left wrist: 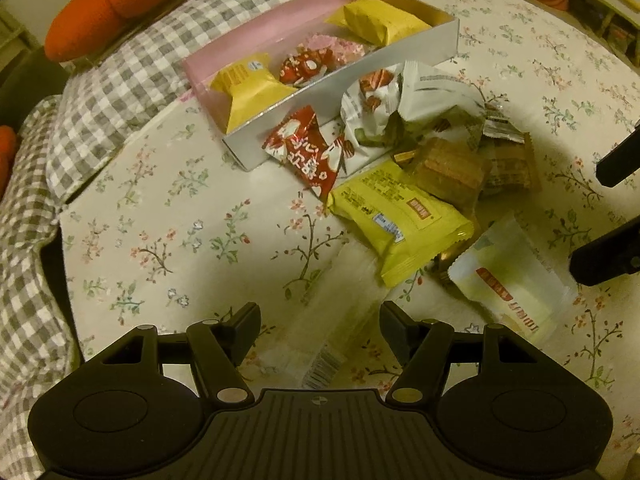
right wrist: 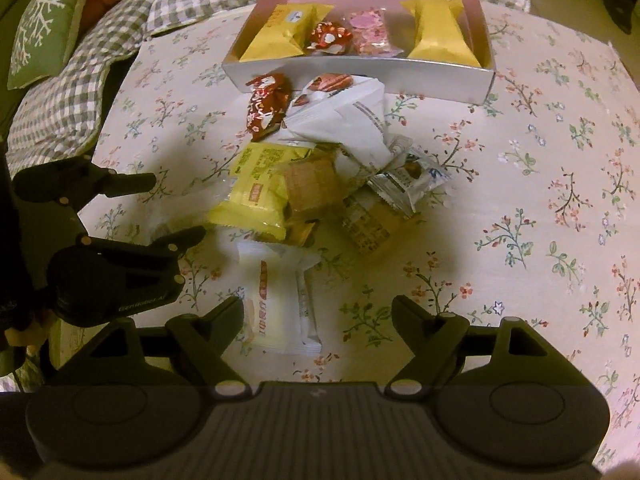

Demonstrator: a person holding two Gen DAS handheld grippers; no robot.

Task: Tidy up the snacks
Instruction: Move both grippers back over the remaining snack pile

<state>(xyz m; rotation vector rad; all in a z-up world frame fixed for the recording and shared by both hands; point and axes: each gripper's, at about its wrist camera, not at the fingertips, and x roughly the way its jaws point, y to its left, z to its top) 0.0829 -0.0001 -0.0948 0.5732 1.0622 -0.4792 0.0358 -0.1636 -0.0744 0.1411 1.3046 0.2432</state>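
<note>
The right claw (right wrist: 318,316) gapes wide over a white-and-yellow plastic snack packet (right wrist: 276,300), its long axis pointing toward the pink-lined rectangular cardboard box (right wrist: 360,74); the left claw (left wrist: 318,322) stands half-open, empty.

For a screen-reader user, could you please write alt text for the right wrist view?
The right tool hangs open above a white snack packet at the near edge of a loose pile of wrapped snacks on a floral tablecloth. Beyond the pile, a pink-lined box holds four snacks; the left tool enters from the left.
</note>
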